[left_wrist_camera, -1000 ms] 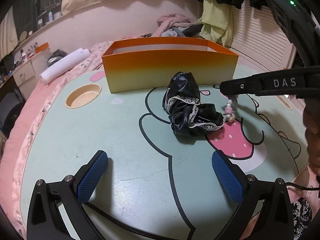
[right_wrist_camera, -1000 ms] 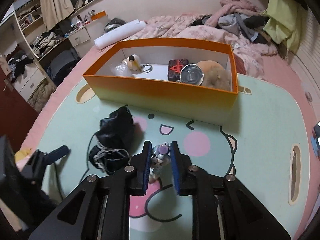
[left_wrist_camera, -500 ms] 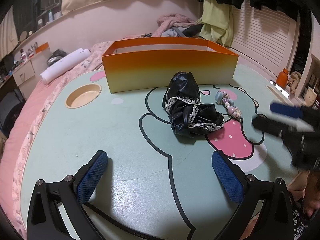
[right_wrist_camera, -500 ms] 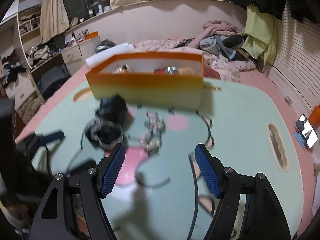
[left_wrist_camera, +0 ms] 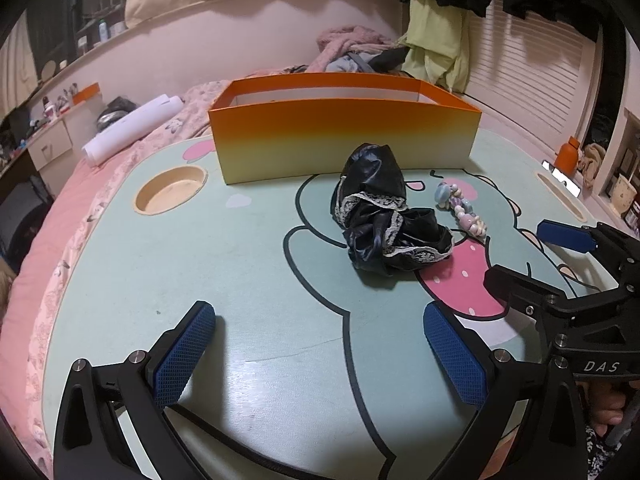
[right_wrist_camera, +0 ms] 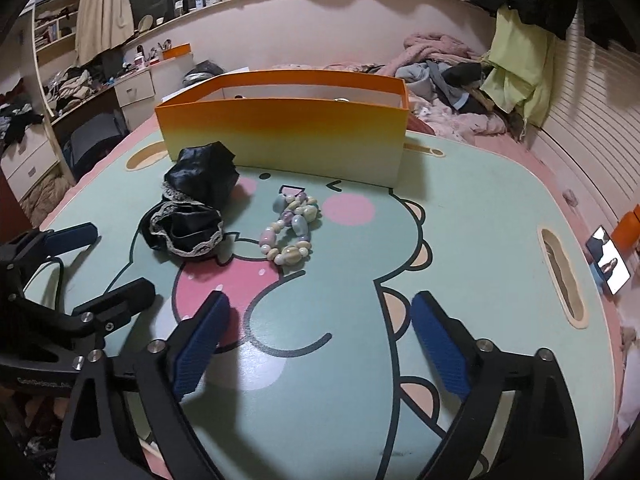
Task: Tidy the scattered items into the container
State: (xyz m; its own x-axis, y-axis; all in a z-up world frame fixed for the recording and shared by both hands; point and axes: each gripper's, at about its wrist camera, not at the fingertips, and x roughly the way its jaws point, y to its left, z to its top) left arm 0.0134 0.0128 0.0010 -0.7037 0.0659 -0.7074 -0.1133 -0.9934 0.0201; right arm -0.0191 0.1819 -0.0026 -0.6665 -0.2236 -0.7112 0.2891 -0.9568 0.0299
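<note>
Nearest: right claw [right_wrist_camera: 320,344] low over the table [right_wrist_camera: 460,208], blue pads spread wide & still spreading, nothing btwn them. It sits well short of the loose items, so prob. lining up for a fresh grab rather than carrying anything. Left claw [left_wrist_camera: 320,356] likewise spread wide & empty, hovering over bare tabletop, angled down; looks parked out of the way while the right one works.

Mid-table: bead bracelet [right_wrist_camera: 290,230] lies flat in a loose coil on the cartoon print, just beside the black lace-trimmed cloth [right_wrist_camera: 192,204], which is bunched in a heap; cloth's far end sits close to the box front. Both still outside, so both still to tidy.

Farther: orange box [right_wrist_camera: 280,132] stands upright at the table's far side, open top. Contents mostly hidden by its front wall from this low angle. Beyond: bed w/ piled clothes [right_wrist_camera: 448,68].
</note>
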